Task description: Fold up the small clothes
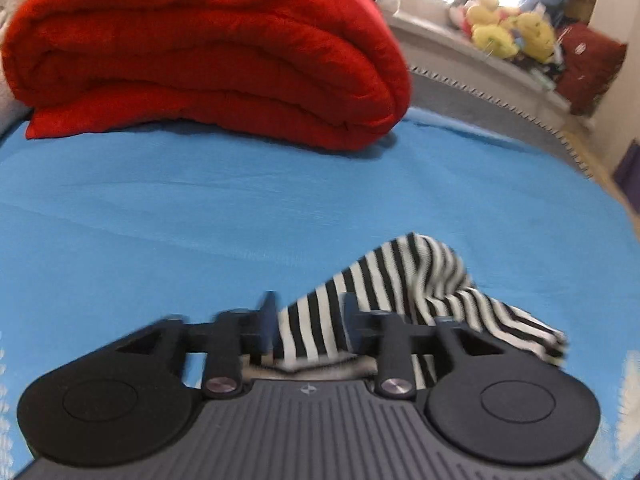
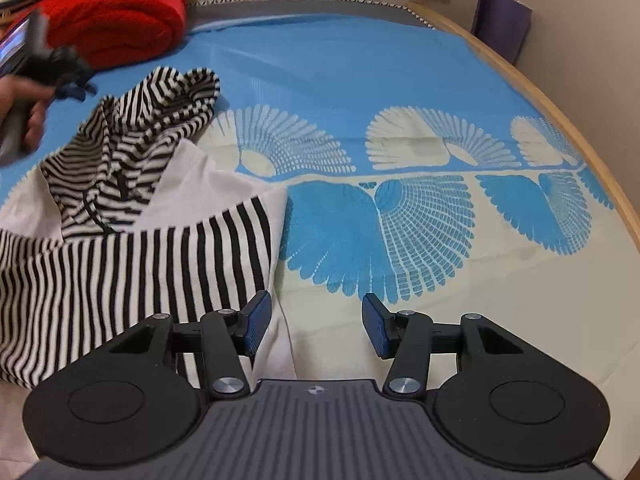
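A small black-and-white striped garment [image 2: 120, 200] lies crumpled on the blue and cream bedspread [image 2: 360, 80]. In the left wrist view my left gripper [image 1: 308, 324] has its fingers apart, with striped cloth [image 1: 380, 288] lying between and past them; the frame is blurred. The left gripper also shows in the right wrist view [image 2: 68, 76], at the garment's far left corner, held by a hand. My right gripper [image 2: 316, 324] is open and empty, just right of the garment's near striped edge, above cream fabric.
A folded red blanket [image 1: 200, 52] lies at the back of the bed. Plush toys [image 1: 508, 28] sit on a sill beyond. The bed's wooden edge [image 2: 560, 120] curves along the right, with a purple object [image 2: 500, 28] against the wall.
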Demonstrator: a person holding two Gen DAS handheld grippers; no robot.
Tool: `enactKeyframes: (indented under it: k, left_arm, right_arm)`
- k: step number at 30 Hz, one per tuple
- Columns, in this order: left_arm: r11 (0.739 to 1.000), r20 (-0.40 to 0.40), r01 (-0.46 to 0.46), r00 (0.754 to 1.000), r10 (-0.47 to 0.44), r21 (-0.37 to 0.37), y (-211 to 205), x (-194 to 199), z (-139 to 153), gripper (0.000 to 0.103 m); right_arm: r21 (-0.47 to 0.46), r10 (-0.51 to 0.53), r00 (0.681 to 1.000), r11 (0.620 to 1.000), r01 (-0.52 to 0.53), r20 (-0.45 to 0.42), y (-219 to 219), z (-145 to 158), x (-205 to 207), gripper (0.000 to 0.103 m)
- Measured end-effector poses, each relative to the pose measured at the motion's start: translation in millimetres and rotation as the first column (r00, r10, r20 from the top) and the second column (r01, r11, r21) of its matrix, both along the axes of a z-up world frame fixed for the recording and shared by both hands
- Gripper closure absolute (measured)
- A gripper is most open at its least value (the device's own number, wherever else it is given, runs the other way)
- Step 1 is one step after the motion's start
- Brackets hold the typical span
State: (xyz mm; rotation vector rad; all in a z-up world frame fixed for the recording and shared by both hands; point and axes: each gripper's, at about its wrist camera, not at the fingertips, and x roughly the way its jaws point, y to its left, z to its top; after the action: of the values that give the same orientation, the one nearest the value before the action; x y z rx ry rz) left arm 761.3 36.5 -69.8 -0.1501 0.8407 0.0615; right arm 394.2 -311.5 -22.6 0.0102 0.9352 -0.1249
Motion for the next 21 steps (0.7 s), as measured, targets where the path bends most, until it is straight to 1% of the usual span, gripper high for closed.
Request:
enactKeyframes:
  k: [4, 6, 7, 8, 9, 10, 11, 12, 13, 14, 15, 17, 18, 20, 21]
  left_arm:
    - [0.999, -0.015, 0.026, 1.0, -0.026, 0.019, -14, 30, -18, 0.045]
    - [0.999, -0.049, 0.035, 0.998, -0.033, 0.033, -16, 42, -27, 0.045]
    - [0.998, -0.079, 0.049, 0.996, -0.046, 0.04, -16, 47, -34, 0.045]
    - [0.997, -0.106, 0.065, 0.993, -0.06, 0.047, -17, 50, -38, 0.05]
    - [0.994, -0.126, 0.091, 0.989, -0.084, 0.053, -17, 51, -43, 0.067]
    - [0.991, -0.106, 0.116, 0.988, -0.109, 0.064, -18, 48, -42, 0.083]
    - [0.988, -0.103, 0.138, 0.986, -0.131, 0.063, -18, 46, -40, 0.101]
    - [0.989, -0.095, 0.142, 0.986, -0.137, 0.049, -16, 41, -37, 0.101]
    - [0.988, -0.064, 0.145, 0.988, -0.141, 0.052, -14, 31, -29, 0.101]
    - [0.985, -0.031, 0.156, 0.988, -0.154, 0.073, -14, 20, -20, 0.101]
    - [0.979, 0.009, 0.18, 0.983, -0.181, 0.097, -16, 5, -9, 0.101]
    - [0.964, 0.073, 0.241, 0.966, -0.249, 0.113, -16, -32, 15, 0.101]
    - [0.953, 0.11, 0.274, 0.951, -0.289, 0.133, -17, -61, 32, 0.101]
    - [0.938, 0.176, 0.329, 0.922, -0.344, 0.112, -14, -117, 58, 0.101]
    - [0.928, 0.202, 0.359, 0.906, -0.373, 0.101, -13, -153, 69, 0.102]
  right_arm:
    - [-0.015, -0.018, 1.0, 1.0, 0.018, -0.016, -1, -7, 5, 0.051]
    - [-0.018, -0.009, 1.0, 1.0, 0.009, -0.012, 2, -7, 5, 0.051]
    - [-0.022, 0.0, 1.0, 1.0, 0.0, -0.01, 4, -7, 5, 0.051]
    - [-0.025, 0.007, 1.0, 1.0, -0.008, -0.012, 5, -7, 5, 0.051]
    - [-0.024, 0.008, 1.0, 1.0, -0.008, -0.015, 6, -8, 5, 0.051]
    - [-0.017, 0.006, 1.0, 1.0, -0.006, -0.02, 6, -9, 5, 0.051]
    - [-0.008, 0.003, 1.0, 1.0, -0.003, -0.024, 6, -9, 6, 0.051]
    - [-0.001, -0.001, 1.0, 1.0, 0.001, -0.025, 5, -8, 7, 0.051]
    - [0.003, -0.004, 1.0, 1.0, 0.004, -0.024, 4, -7, 7, 0.051]
    - [0.007, -0.006, 1.0, 1.0, 0.006, -0.019, 4, -4, 7, 0.051]
    - [0.01, -0.008, 1.0, 1.0, 0.008, -0.012, 3, -1, 7, 0.051]
    - [0.02, -0.018, 1.0, 1.0, 0.018, 0.006, 1, 6, 7, 0.051]
    - [0.028, -0.027, 1.0, 0.999, 0.026, 0.014, -1, 9, 7, 0.051]
    - [0.059, -0.044, 0.998, 0.997, 0.042, 0.034, -3, 18, 6, 0.051]
    - [0.072, -0.048, 0.998, 0.996, 0.045, 0.042, -4, 22, 5, 0.051]
